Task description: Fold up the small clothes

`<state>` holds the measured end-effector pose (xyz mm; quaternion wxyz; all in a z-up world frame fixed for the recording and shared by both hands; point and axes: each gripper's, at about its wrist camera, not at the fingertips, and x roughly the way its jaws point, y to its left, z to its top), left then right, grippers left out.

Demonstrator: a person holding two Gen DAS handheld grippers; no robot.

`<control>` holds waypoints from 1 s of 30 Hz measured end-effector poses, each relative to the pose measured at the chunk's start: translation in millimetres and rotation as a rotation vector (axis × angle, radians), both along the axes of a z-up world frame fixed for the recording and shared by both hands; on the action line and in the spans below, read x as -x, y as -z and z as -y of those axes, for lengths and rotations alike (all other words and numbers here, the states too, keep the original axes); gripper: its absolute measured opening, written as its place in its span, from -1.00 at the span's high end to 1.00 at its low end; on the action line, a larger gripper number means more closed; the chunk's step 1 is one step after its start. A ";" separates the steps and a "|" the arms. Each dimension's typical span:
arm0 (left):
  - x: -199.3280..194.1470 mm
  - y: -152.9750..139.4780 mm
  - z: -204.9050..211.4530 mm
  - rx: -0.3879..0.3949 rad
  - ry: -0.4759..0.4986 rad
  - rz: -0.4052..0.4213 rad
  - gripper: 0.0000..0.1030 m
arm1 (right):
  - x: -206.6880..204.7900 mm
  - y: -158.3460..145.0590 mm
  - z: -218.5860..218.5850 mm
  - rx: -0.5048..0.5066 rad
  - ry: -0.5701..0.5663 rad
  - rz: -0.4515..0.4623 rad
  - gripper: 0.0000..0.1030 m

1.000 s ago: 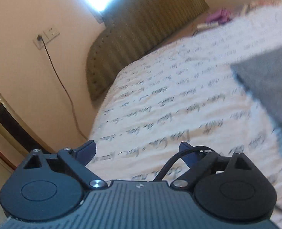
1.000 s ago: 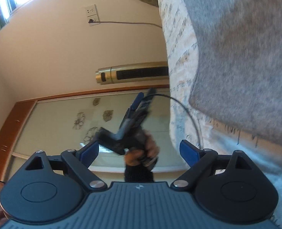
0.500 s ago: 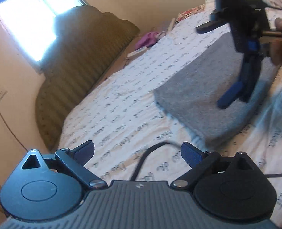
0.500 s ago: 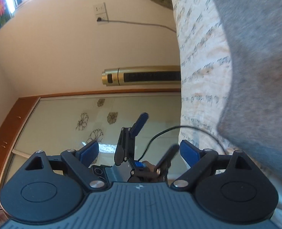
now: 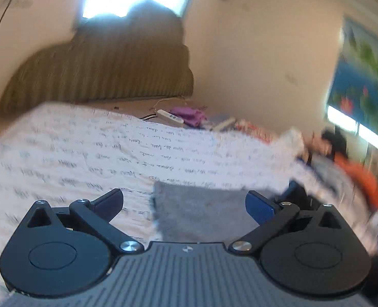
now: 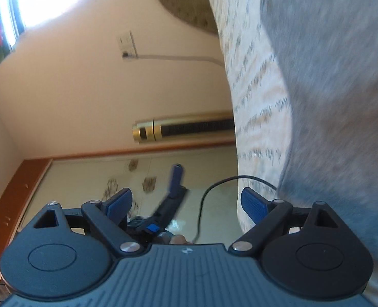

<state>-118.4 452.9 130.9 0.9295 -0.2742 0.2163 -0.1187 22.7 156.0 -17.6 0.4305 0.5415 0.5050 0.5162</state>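
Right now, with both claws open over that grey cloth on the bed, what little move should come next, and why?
Probably lower the left gripper onto the near edge of the grey knitted cloth and close. Both it and the right gripper are open and empty, and the cloth lies flat on the script-printed white bedsheet, right ahead of the left fingers.

Motion blur smears the clothes pile (image 5: 352, 174); the grey garment (image 6: 342, 89) runs past the right edge.
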 end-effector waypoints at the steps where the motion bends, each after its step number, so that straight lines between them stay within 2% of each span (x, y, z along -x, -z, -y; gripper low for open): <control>1: -10.1 11.6 -6.1 0.136 -0.006 -0.022 -0.98 | -1.9 1.8 10.9 -0.002 0.032 -0.012 -0.81; 2: -20.5 23.6 -8.7 0.248 0.000 -0.032 -0.99 | -2.8 2.6 19.5 -0.003 0.059 -0.020 -0.81; 5: -55.0 55.1 -6.9 0.470 0.007 -0.112 -0.98 | -3.1 2.0 42.6 0.006 0.131 -0.024 -0.86; 7: -76.5 74.2 1.2 0.544 0.051 -0.195 -0.98 | -3.0 2.0 55.5 0.005 0.160 -0.022 -0.89; 8: -86.6 81.1 5.4 0.543 0.067 -0.237 -0.97 | -2.8 1.8 59.1 0.004 0.167 -0.021 -0.89; 10: -102.5 90.3 12.1 0.516 0.099 -0.290 -0.97 | -3.1 2.2 66.0 0.004 0.180 -0.019 -0.89; 13: -118.7 107.6 14.7 0.440 0.062 -0.381 -0.97 | -2.3 4.3 71.9 0.007 0.187 -0.018 -0.89; 17: -128.3 126.0 12.9 0.397 0.042 -0.492 -0.97 | -3.7 5.2 72.2 0.038 0.181 -0.010 -0.90; 21: -135.9 121.6 26.8 0.301 0.104 -0.526 -0.93 | -13.5 -2.8 74.0 0.094 0.188 0.036 -0.90; 22: -136.6 119.8 32.9 0.268 0.123 -0.531 -0.74 | -17.6 -5.9 75.7 0.102 0.195 0.047 -0.90; 23: -137.3 119.2 39.2 0.237 0.150 -0.543 -0.25 | -23.2 -10.5 78.3 0.110 0.208 0.059 -0.90; 25: -137.8 120.5 55.4 0.125 0.177 -0.582 0.40 | -35.6 -20.8 85.1 0.130 0.230 0.084 -0.90; 26: -136.0 119.0 63.0 0.058 0.179 -0.559 0.57 | -41.6 -26.4 87.1 0.147 0.232 0.103 -0.90; 27: -133.4 116.9 66.9 0.021 0.181 -0.541 0.64 | -48.8 -33.3 86.7 0.179 0.226 0.129 -0.90; 30: -125.5 105.6 77.6 -0.086 0.156 -0.506 0.76 | -68.6 -54.5 69.3 0.344 0.163 0.238 -0.90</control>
